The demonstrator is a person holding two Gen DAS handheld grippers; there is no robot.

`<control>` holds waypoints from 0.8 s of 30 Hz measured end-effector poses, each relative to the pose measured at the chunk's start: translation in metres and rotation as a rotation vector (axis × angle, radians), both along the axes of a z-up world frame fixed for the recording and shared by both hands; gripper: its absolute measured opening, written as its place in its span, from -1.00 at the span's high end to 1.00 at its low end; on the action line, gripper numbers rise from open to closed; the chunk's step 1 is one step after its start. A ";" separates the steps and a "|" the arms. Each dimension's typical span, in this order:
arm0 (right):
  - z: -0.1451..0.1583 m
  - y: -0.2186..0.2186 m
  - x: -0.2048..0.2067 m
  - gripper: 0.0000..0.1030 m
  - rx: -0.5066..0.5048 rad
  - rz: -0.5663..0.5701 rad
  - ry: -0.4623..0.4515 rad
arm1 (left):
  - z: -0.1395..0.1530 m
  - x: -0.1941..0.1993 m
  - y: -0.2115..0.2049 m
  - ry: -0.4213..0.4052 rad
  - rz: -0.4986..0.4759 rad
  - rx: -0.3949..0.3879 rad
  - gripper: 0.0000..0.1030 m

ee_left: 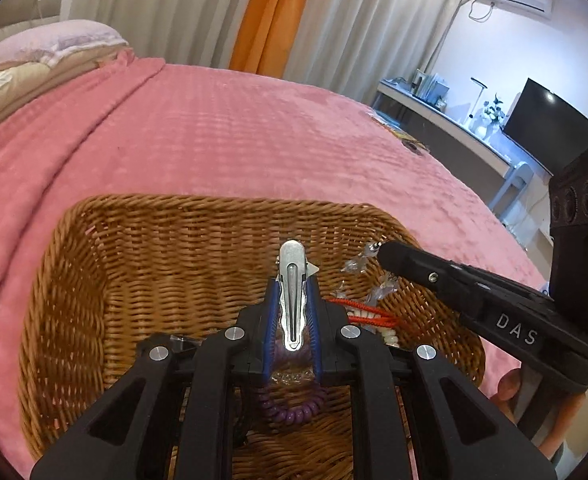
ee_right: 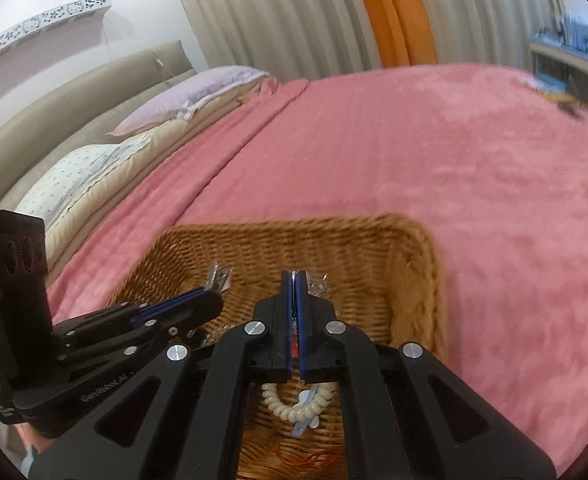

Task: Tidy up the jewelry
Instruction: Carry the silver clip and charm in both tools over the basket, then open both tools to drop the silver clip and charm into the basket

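A woven wicker basket (ee_left: 141, 264) sits on the pink bed cover. My left gripper (ee_left: 291, 280) is shut on a silver metal hair clip (ee_left: 291, 300) and holds it over the basket. A purple coil hair tie (ee_left: 294, 410), a red cord (ee_left: 364, 314) and clear wrapped pieces (ee_left: 352, 266) lie in the basket. My right gripper (ee_right: 294, 276) is shut above the basket (ee_right: 414, 280), its pads pressed together with a thin strip between them that I cannot identify. A white coil hair tie (ee_right: 289, 408) lies below it. The left gripper with the clip (ee_right: 217, 280) shows at the left.
The pink bed cover (ee_left: 233, 132) stretches beyond the basket. Pillows (ee_right: 93, 168) and a headboard are at the left. Curtains hang behind the bed. A desk with a monitor (ee_left: 550, 120) stands at the right.
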State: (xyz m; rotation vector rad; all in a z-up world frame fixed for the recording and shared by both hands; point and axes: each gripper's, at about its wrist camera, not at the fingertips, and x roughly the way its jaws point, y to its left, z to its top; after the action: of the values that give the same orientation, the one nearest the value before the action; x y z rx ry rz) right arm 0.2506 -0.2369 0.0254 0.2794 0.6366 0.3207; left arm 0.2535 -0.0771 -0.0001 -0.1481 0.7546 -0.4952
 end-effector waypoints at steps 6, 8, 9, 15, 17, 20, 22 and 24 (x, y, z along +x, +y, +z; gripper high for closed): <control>0.005 -0.011 -0.009 0.97 0.023 -0.032 0.007 | 0.017 -0.018 0.016 -0.039 0.019 -0.050 0.24; 0.009 -0.015 -0.020 0.93 0.039 -0.033 0.010 | 0.027 -0.031 0.023 -0.058 0.025 -0.082 -0.10; 0.012 -0.017 -0.026 0.84 0.040 -0.030 0.008 | 0.036 -0.043 0.030 -0.079 0.034 -0.105 -0.17; 0.034 -0.018 -0.105 -0.13 0.024 -0.031 -0.077 | 0.071 -0.111 0.056 -0.179 0.073 -0.127 -0.64; 0.037 -0.013 -0.132 -0.13 0.005 -0.036 -0.092 | 0.077 -0.136 0.067 -0.193 0.089 -0.132 -0.75; 0.031 -0.006 -0.163 -0.13 0.000 -0.048 -0.093 | 0.080 -0.165 0.079 -0.208 0.104 -0.142 -0.79; 0.023 0.000 -0.181 -0.13 -0.020 -0.058 -0.093 | 0.076 -0.180 0.083 -0.208 0.113 -0.132 -0.79; 0.013 0.009 -0.194 -0.13 -0.054 -0.063 -0.086 | 0.067 -0.193 0.086 -0.203 0.124 -0.114 -0.79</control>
State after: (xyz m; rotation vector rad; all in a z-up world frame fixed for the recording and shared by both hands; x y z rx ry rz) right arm 0.0563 -0.2282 0.0379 0.2320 0.5500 0.2527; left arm 0.0609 0.0086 0.0668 -0.2453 0.5160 -0.4277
